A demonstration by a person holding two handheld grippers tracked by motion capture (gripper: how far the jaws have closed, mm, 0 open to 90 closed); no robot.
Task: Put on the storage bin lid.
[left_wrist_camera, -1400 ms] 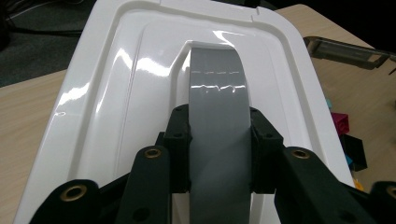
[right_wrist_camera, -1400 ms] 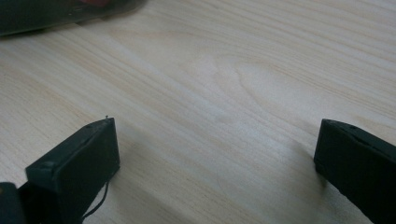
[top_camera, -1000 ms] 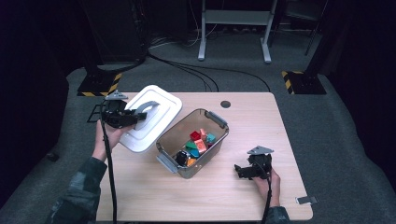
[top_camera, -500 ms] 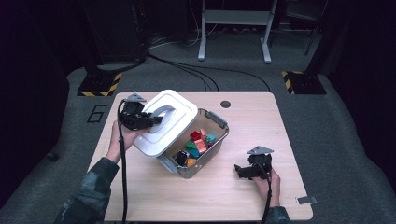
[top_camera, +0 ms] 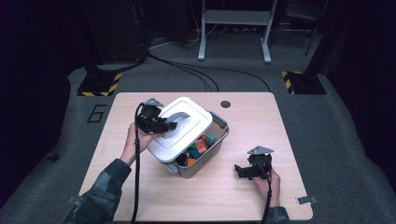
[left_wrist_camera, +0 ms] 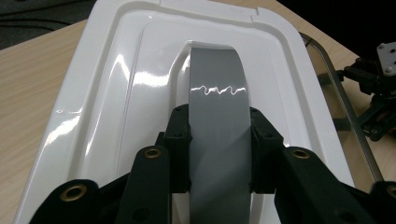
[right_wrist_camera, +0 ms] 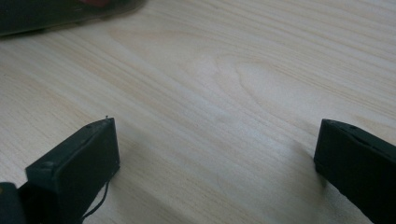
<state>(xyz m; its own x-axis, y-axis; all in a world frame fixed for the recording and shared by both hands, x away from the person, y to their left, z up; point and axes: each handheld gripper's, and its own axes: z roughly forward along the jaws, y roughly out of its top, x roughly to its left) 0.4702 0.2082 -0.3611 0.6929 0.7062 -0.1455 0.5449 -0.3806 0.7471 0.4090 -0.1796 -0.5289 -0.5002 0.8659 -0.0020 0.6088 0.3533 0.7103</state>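
A white lid (top_camera: 182,130) with a grey handle (top_camera: 175,122) hangs tilted over the left part of a grey bin (top_camera: 212,148) that holds several coloured blocks (top_camera: 200,145). My left gripper (top_camera: 163,125) is shut on that handle; in the left gripper view both jaws clamp the grey handle (left_wrist_camera: 218,126) on the white lid (left_wrist_camera: 116,93). My right gripper (top_camera: 243,171) rests near the table's front right, to the right of the bin. In the right gripper view its fingers (right_wrist_camera: 88,154) stand wide apart, open, over bare wood.
The wooden table (top_camera: 140,186) has a round dark hole (top_camera: 225,104) near its far edge. A strip of tape (top_camera: 306,200) lies at the front right corner. Cables and stand legs (top_camera: 233,32) sit on the floor beyond.
My left gripper has carried the white lid rightwards, from beside the bin to over its left part. The right gripper has stayed put.
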